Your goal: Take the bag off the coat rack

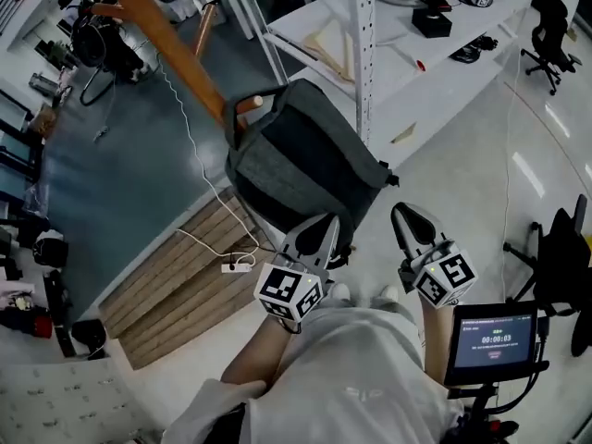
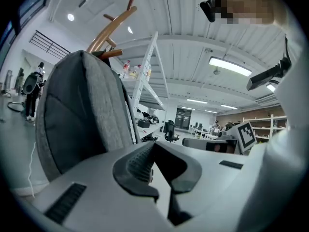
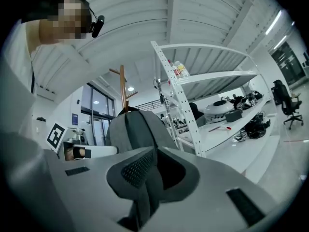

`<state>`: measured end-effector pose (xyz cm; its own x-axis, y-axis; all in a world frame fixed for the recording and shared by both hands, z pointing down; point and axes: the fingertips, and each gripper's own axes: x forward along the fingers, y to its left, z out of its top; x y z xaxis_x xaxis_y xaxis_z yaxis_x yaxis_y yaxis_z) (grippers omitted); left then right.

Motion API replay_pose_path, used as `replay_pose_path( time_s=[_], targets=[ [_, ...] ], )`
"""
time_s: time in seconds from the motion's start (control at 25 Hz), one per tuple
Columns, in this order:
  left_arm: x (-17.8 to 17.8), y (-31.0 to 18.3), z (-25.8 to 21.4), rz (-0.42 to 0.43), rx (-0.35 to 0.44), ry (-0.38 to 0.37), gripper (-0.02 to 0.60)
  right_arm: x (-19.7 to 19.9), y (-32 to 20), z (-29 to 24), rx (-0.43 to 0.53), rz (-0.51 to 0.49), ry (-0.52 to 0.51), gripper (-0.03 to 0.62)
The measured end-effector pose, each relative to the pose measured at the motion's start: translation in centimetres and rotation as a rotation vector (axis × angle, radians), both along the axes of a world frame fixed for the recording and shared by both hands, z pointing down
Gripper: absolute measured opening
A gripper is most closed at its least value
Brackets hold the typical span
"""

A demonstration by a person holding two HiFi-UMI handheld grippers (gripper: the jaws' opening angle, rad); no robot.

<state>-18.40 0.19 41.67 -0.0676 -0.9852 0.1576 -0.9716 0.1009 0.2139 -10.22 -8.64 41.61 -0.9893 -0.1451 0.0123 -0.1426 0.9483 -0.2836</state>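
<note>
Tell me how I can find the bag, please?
Find the wooden coat rack beside the white metal shelves. Hanging from a peg by its top handle is the bag: the only big, soft, dark grey thing there.

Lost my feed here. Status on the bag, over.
Left gripper shut, empty. Right gripper shut, empty. Bag hangs on coat rack peg. Shelf post close beside bag.

The head view shows one grey backpack point(image 1: 305, 165), one wooden coat rack point(image 1: 166, 40), one white shelving unit point(image 1: 365, 54), one power strip point(image 1: 239, 266), one small screen point(image 1: 492, 340), two black office chairs point(image 1: 548, 28) (the nearer chair point(image 1: 566, 266) at the right edge), and two tongs: left tongs point(image 1: 319, 228), right tongs point(image 1: 412, 218).
</note>
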Motion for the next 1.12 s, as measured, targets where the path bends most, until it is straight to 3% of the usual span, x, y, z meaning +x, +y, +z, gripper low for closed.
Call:
replay_pose_path(
  time_s=[0.32, 0.52, 0.68, 0.84, 0.92, 1.12],
  targets=[
    [-5.0, 2.9, -3.1, -0.256, 0.051, -0.034, 0.006, -7.0, -1.4, -3.4, 0.097, -0.235, -0.039, 0.014],
    [-9.0, 5.2, -6.6, -0.389, 0.071, -0.163, 0.008, -13.3, -2.0, -10.0, 0.225, -0.389, -0.158, 0.015],
    [-12.6, 5.5, -10.0, -0.471, 0.082, -0.274, 0.008, -18.4, -0.8, -15.1, 0.416, -0.523, -0.21, 0.017],
    [-14.9, 4.9, -14.0, -0.504, 0.066, -0.375, 0.04, -23.1, 1.5, -18.0, 0.691, -0.615, -0.145, 0.06],
    [-15.9, 4.6, -15.3, -0.517, 0.057, -0.4, 0.081, -25.0, 2.3, -17.9, 0.756, -0.676, -0.092, 0.061],
    [-18.1, 3.5, -16.1, -0.498, 0.021, -0.387, 0.097, -27.7, 3.9, -15.8, 0.879, -0.823, 0.053, 0.062]
  ],
)
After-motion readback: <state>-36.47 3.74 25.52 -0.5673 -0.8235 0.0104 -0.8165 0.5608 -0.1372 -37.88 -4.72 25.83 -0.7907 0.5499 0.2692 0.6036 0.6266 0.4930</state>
